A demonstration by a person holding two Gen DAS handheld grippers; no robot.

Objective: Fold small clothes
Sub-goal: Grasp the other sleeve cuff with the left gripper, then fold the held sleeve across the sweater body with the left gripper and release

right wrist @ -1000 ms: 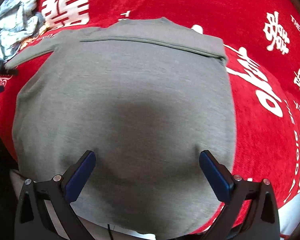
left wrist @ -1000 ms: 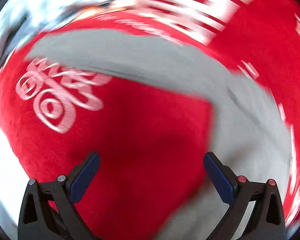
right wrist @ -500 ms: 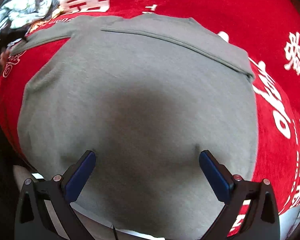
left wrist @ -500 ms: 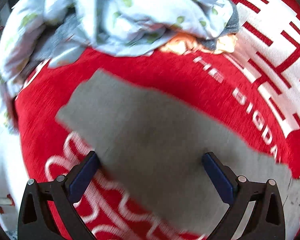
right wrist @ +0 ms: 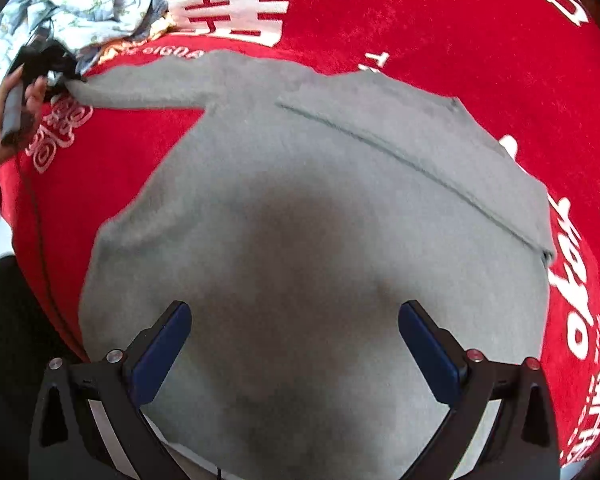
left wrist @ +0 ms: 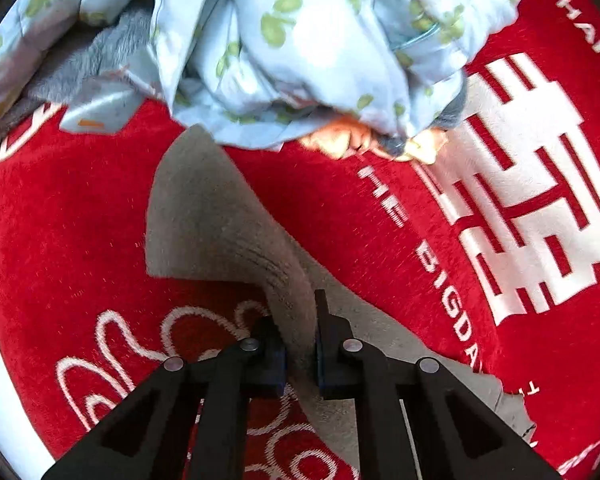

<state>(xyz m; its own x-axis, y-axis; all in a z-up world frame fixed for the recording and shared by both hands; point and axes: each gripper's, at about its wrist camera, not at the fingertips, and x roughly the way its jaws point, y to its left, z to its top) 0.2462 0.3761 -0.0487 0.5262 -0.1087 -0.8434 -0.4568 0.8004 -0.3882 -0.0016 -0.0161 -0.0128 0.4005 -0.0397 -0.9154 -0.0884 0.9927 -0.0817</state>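
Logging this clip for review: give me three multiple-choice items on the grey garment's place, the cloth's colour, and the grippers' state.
1. Where does the pale blue leaf-print clothes pile lie?
A. beyond the sleeve tip
B. under the right gripper
C. on the grey top's hem

2. What colour is the plush cloth with white lettering?
A. green
B. red
C. black

3. Which gripper is shut on the grey long-sleeved top?
A. right gripper
B. both
C. left gripper

Answers: 1 A, the pile sits past the sleeve; 2 B, red pile everywhere; 3 C, its jaws pinch the sleeve while the right's stand wide apart.
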